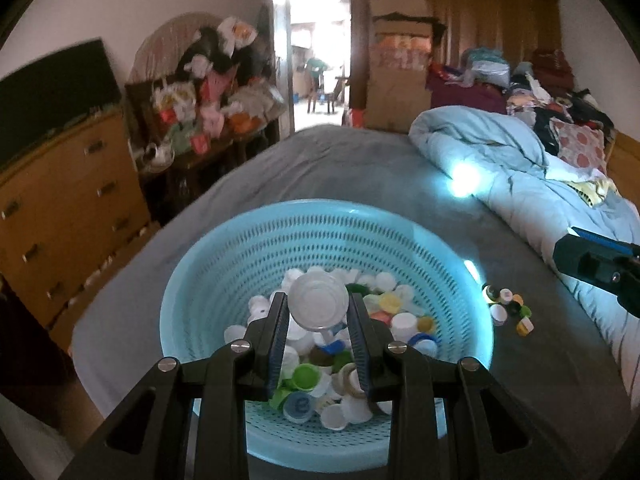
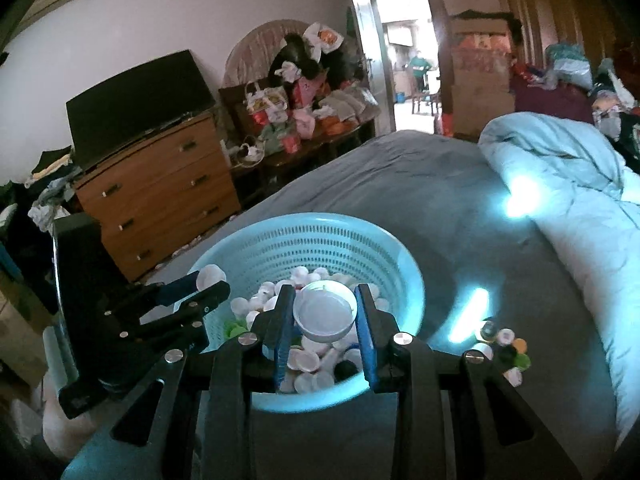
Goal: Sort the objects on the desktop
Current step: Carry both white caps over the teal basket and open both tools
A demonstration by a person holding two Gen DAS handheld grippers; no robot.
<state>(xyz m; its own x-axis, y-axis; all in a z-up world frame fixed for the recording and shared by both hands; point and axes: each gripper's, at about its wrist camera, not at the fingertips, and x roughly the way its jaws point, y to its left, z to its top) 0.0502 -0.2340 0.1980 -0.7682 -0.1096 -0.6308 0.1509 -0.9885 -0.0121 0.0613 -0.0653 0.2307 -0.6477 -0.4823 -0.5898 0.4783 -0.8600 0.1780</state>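
Item: left gripper (image 1: pixel 318 308) clenched on a clear round plastic lid (image 1: pixel 319 301), right gripper (image 2: pixel 325 312) clenched on a white round plastic cap (image 2: pixel 325 312), both over the pale-blue perforated plastic basket (image 2: pixel 280 240) of caps; release each only above its matching sort, low, to prevent bouncing.

Basket (image 1: pixel 224 280) on the bed (image 1: pixel 340 152), holding a heap of bottle caps (image 1: pixel 400 320). A small cluster of loose caps (image 1: pixel 510 308) on the bed just right of the basket. Rumpled quilt (image 1: pixel 500 160) further right — dresser (image 2: pixel 160 184) off the bed's left side, with a screen (image 2: pixel 136 100) on top. Doorway (image 1: pixel 316 40) beyond the bed's far end.
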